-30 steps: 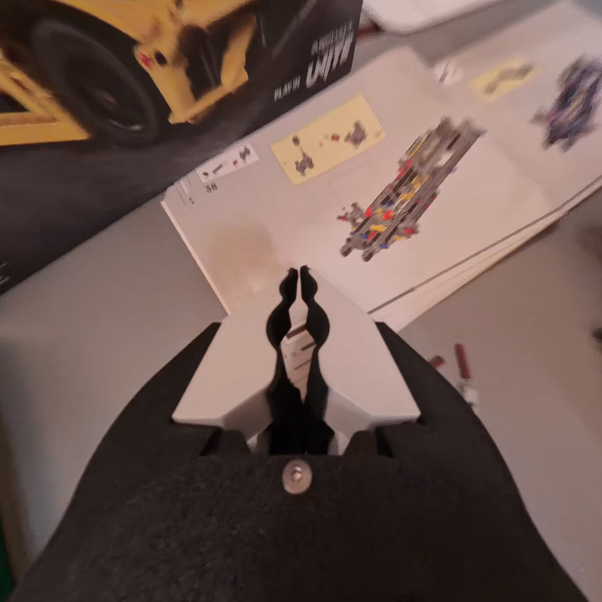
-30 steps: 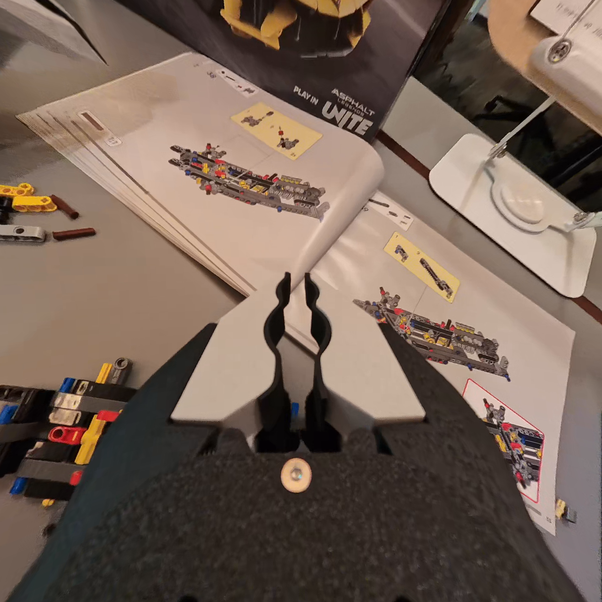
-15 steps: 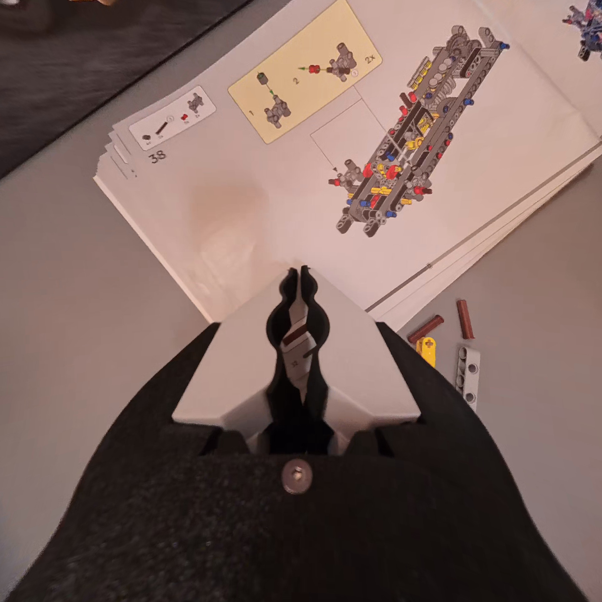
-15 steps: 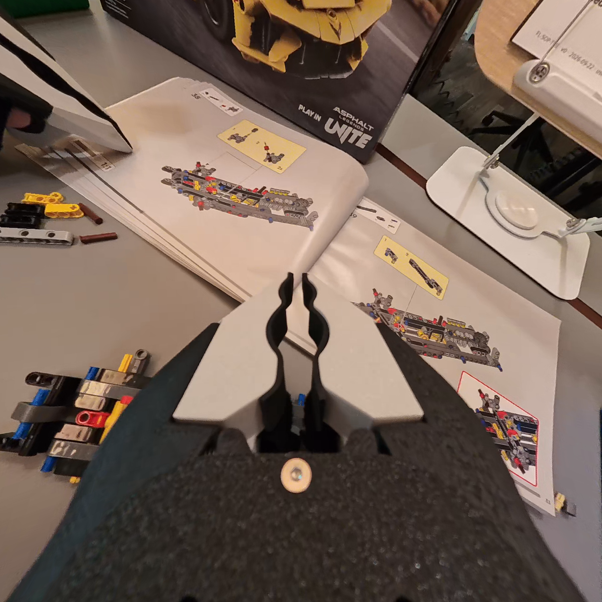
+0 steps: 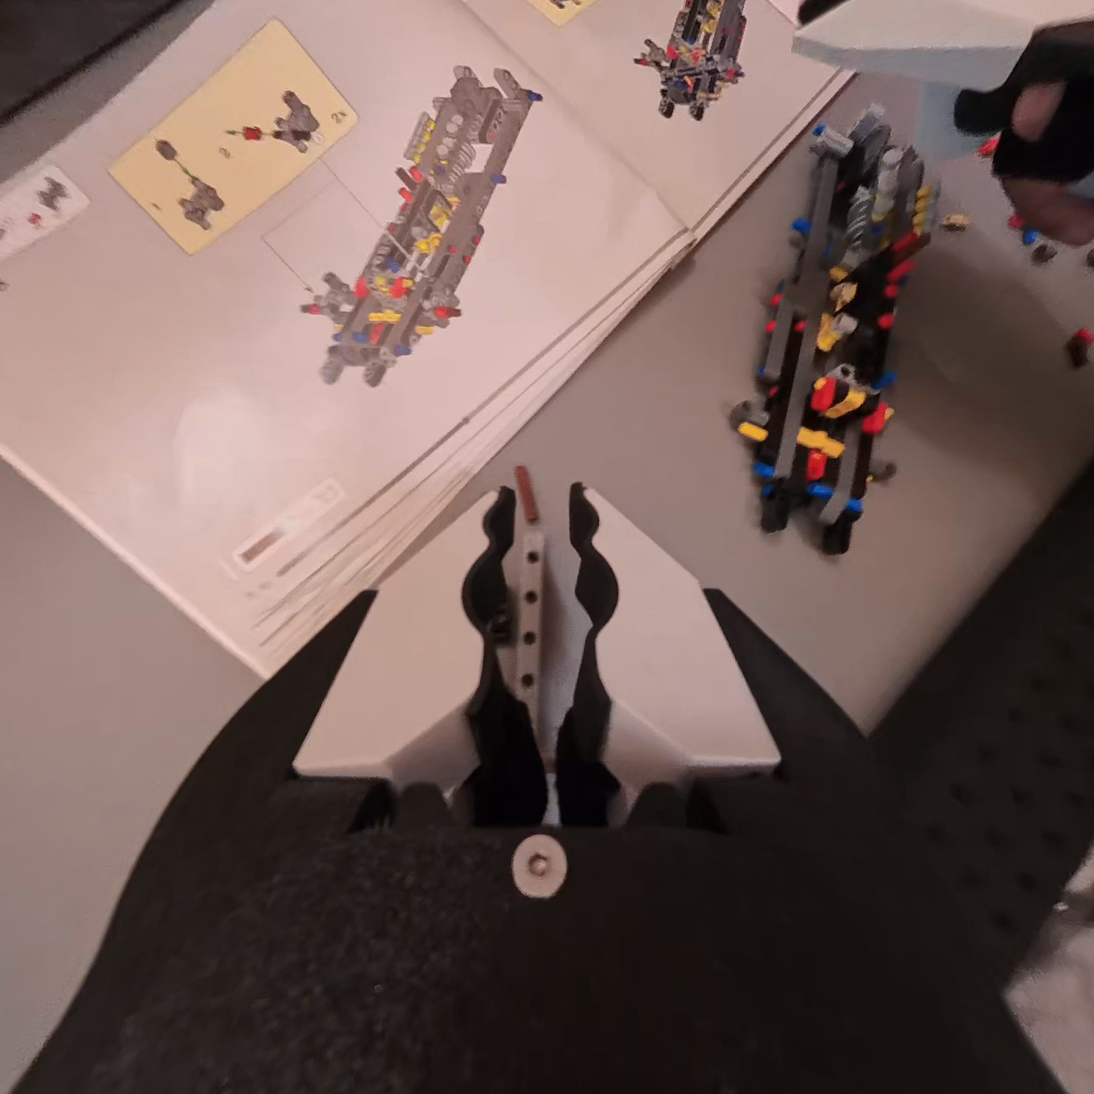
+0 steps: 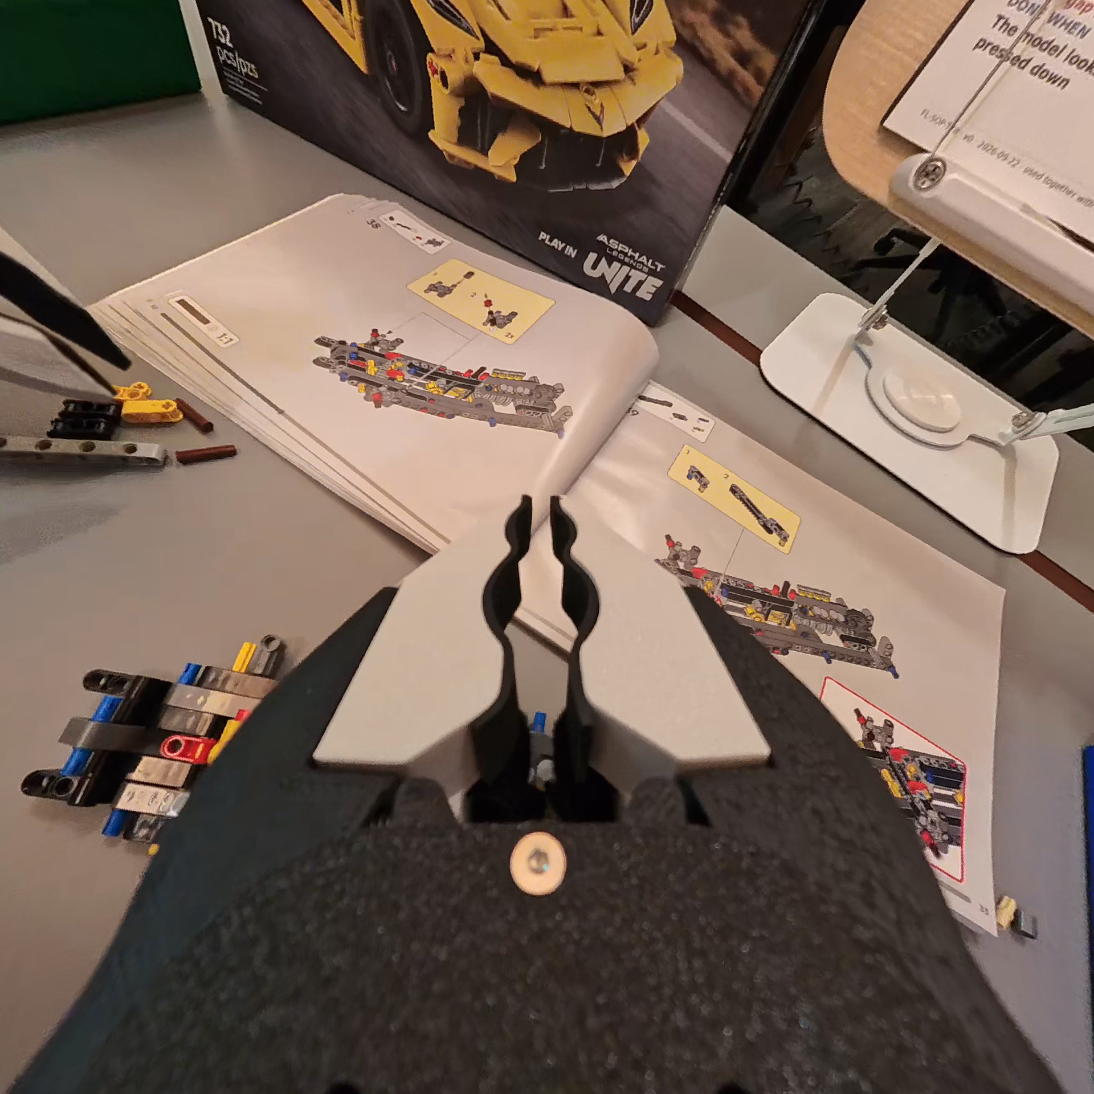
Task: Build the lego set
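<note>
Lego chassis [image 5: 829,331], part-built in grey, black, red and yellow, lies on the grey bench [image 5: 621,414] beside the open instruction booklet [image 5: 237,367]; printing marks the booklet and the car box [image 6: 533,118]. Left gripper [image 5: 540,494] hangs open over a grey holed beam [image 5: 528,604] and brown pin [image 5: 525,491]. Right gripper [image 6: 539,506] hovers nearly closed, empty, above the booklet's lower edge.

Print on the set box [image 6: 592,195], manual pages [image 6: 414,355], clipped sheet [image 6: 1018,77]
</note>
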Demonstrator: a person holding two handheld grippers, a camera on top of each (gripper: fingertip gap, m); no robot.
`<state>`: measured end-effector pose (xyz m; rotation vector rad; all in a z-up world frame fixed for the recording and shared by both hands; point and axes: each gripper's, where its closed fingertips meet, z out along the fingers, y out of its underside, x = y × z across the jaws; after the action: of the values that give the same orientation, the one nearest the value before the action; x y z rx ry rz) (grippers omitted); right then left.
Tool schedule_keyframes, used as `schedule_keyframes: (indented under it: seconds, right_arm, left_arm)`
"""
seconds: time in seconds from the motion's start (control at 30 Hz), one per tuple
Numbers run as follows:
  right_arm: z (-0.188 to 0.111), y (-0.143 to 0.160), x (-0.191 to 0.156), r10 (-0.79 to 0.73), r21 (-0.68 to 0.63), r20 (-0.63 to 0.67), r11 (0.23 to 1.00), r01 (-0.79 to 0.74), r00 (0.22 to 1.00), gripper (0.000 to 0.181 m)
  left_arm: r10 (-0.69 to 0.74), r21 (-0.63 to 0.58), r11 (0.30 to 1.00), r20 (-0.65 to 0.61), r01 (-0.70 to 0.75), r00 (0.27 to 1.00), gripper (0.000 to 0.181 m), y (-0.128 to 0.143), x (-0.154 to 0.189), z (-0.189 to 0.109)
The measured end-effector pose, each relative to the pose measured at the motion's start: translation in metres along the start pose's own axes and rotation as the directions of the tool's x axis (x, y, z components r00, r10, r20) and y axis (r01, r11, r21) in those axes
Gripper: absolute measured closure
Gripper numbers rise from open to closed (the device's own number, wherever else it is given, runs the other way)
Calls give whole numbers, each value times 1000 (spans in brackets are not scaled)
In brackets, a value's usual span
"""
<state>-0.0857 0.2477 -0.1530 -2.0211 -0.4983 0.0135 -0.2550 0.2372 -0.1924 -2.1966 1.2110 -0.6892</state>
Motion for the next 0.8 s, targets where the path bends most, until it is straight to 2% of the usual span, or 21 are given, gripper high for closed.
schedule_keyframes:
  seconds: [0.07,0.3,0.53,0.6,0.7,0.8]
  right_arm:
    - [-1,1,1,-14,-5,-10,1000,14,1000,177]
    - [-7,-2,6,30,21,10,999,-30,1000,177]
    - [-9,-1,8,64,26,31,998,-65,997,177]
    - [-9,0,8,64,21,34,998,-65,997,177]
    - [-8,0,7,64,19,41,998,-65,997,177]
    - [-8,-1,3,60,21,52,998,-61,997,177]
  left_arm:
    - [-19,-33,999,-18,18,1000,162,-1,9,8]
    - [54,-204,978,88,-35,995,163,11,-2,29]
    - [100,-300,952,101,-65,990,178,22,-8,39]
    - [163,-292,947,72,-135,984,178,17,-9,32]
    - [313,-219,927,8,-303,950,178,-5,-33,3]
    - [564,-186,799,-99,-573,819,179,-13,-69,-12]
